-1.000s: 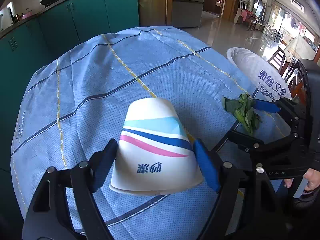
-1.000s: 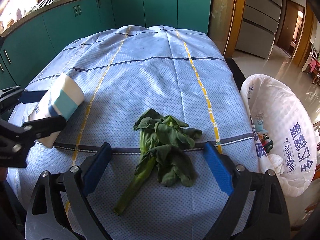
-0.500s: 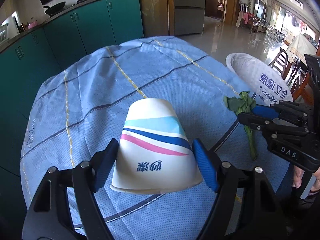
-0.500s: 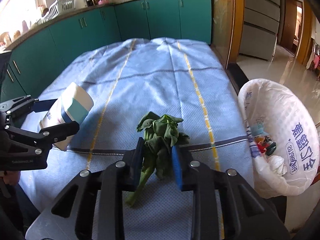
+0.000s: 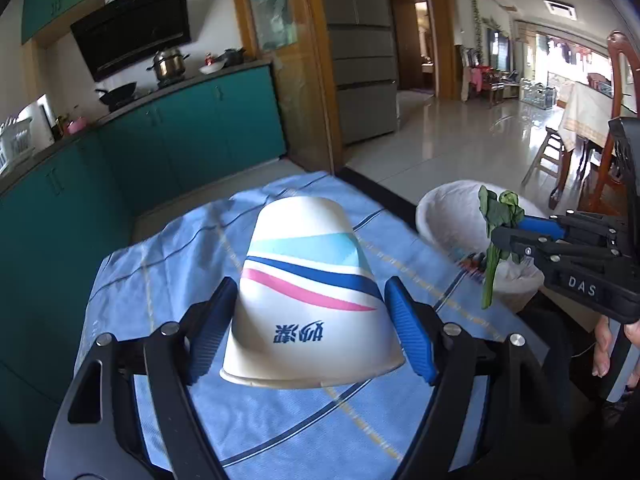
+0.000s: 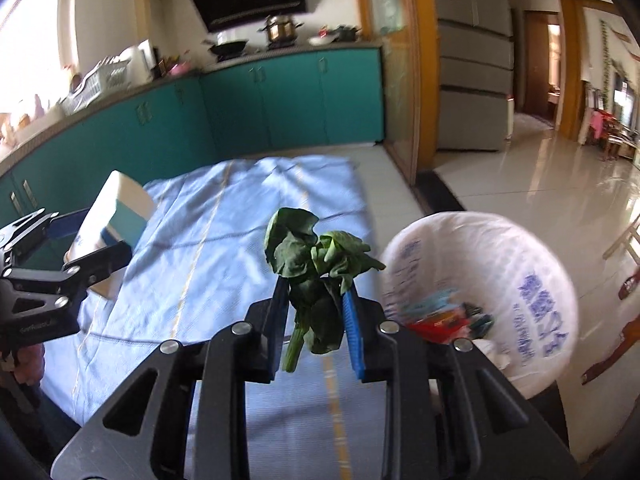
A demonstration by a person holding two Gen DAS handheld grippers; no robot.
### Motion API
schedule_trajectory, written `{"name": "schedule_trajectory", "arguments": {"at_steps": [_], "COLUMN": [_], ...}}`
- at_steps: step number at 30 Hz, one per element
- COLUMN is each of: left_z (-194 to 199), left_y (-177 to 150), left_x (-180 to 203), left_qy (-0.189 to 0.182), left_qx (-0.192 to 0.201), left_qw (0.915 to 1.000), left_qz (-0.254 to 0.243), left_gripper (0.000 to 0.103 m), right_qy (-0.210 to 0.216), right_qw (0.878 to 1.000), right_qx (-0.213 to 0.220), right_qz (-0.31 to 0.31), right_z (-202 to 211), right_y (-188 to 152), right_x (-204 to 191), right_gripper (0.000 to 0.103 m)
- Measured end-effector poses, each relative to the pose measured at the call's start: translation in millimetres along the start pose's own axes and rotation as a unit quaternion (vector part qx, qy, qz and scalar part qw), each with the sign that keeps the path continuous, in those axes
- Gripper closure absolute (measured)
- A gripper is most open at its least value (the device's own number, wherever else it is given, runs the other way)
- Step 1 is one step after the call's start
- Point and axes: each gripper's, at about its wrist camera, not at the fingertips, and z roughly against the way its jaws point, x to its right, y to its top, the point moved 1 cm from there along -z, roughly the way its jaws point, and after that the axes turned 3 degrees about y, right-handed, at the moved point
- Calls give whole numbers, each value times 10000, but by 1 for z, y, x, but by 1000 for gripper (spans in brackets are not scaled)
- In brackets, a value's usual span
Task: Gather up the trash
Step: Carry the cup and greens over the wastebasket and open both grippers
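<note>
Teal cabinets [image 5: 192, 136], glossy tiled floor [image 5: 460, 148]

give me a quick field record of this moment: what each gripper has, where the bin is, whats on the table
left gripper: shut on paper cup, cup upside down, lifted off the table
right gripper: shut on leafy green, stem hanging down, lifted off the table
trash bin: white bag liner, beside the table's right edge, wrappers already inside
table: blue tablecloth with yellow and dark stripes
background: teal cabinets, pot on stove
task status: neither item in the bin yet
</note>
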Motion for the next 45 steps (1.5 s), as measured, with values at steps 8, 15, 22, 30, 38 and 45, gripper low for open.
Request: {"name": "schedule_trajectory", "arguments": {"at_steps": [8, 15, 22, 30, 38, 45], "left_z": [-4, -38, -111, -183, -194, -154], "left_y": [40, 75, 87, 74, 66, 63], "left_x": [54, 139, 226, 268, 250, 221], "left_qy": [-453, -1191, -1445, -1619, -1426, -1067], "left_qx": [452, 433, 54, -449, -605, -339], "left_qw": [9979, 9913, 9862, 9815, 9854, 9917], "left_qz": [-66, -345, -809, -915, -712, -625], "left_gripper": [27, 27, 27, 25, 17, 11], "right_qy": [-619, -1051, -1369, -1430, -1320, -1335], "right_qw": [9965, 9902, 9822, 9791, 9791, 9777], "right_qx": [406, 571, 485, 366, 267, 87], "right_qz": [-377, -727, -1187, -1396, -1521, -1621], "right_z": [38, 70, 84, 82, 64, 61], "right_y": [9, -2, -33, -52, -48, -48], "right_x": [67, 116, 155, 177, 193, 199], "right_gripper": [76, 76, 76, 76, 76, 43]}}
